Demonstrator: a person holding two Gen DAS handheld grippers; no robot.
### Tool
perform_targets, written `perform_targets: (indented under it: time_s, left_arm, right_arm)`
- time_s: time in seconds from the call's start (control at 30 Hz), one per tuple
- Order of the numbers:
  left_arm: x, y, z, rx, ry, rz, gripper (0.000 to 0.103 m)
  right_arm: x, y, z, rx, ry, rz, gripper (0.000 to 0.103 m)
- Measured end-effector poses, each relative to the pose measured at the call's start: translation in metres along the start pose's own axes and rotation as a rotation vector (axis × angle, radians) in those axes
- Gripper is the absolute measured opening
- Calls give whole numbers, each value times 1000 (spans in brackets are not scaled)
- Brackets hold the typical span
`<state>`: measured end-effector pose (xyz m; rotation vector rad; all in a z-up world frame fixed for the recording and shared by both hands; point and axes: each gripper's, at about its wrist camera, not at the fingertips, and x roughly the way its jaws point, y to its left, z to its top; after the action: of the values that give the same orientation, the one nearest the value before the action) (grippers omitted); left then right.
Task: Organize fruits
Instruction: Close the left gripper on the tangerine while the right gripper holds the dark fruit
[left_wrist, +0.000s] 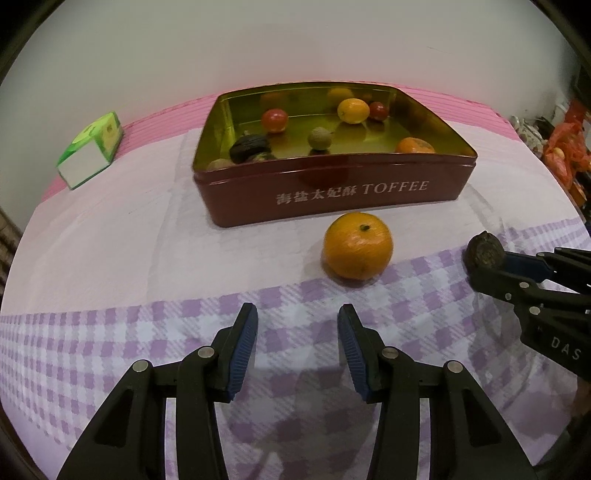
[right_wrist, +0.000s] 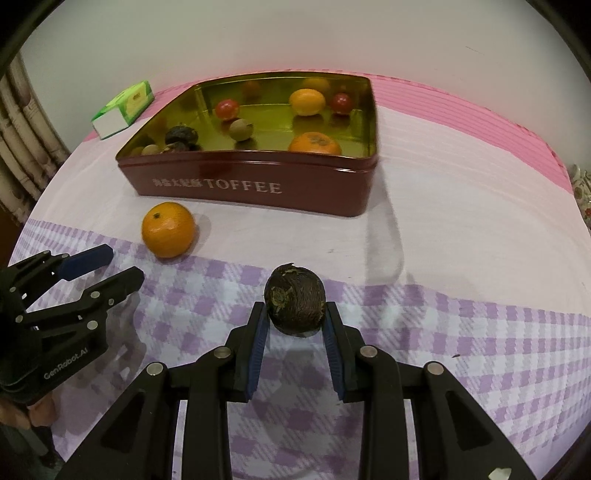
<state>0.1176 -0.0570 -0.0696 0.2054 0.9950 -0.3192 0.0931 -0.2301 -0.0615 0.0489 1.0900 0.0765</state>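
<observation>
The right gripper (right_wrist: 295, 314) has its jaws clenched on a dark brown, rough-skinned fruit (right_wrist: 295, 304), held above the checked purple cloth (right_wrist: 480, 332) at the near part of the bench; in the left wrist view the same fruit (left_wrist: 484, 251) sits at three o'clock, pinched at the tips of the right gripper (left_wrist: 491, 264).

The left gripper (left_wrist: 297, 321) has its jaws released with nothing between them (only cloth shows in the gap); a loose orange (left_wrist: 357, 245) lies on the bench at twelve o'clock from it, just in front of the red toffee tin (left_wrist: 332, 195).

The tin (right_wrist: 258, 184) stands open beyond the orange (right_wrist: 168, 229), at eleven o'clock from the held fruit; inside lie a second orange (right_wrist: 314, 143), a yellow fruit (right_wrist: 306, 102), two red ones, a pale brown one and some dark ones.

A green and white box (right_wrist: 123, 109) rests at ten o'clock, just left of the tin.
</observation>
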Motion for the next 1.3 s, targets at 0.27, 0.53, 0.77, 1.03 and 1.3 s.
perform_targets:
  time_s: [0.27, 0.53, 0.77, 1.03, 1.3]
  left_arm:
    - [4, -13, 5, 13, -2, -15, 47]
    - [8, -20, 10, 14, -1, -29, 47]
    - [13, -23, 17, -1, -1, -34, 51]
    - [21, -31, 29, 2, -5, -33, 53]
    - [29, -34, 41, 11, -11, -16, 53]
  right_arm:
    - [0, -14, 1, 9, -6, -8, 28]
    - [0, -21, 5, 9, -8, -13, 28]
    - [2, -21, 7, 5, -12, -11, 28]
    - [3, -22, 10, -1, -17, -12, 28]
    - [5, -21, 14, -6, -21, -17, 28]
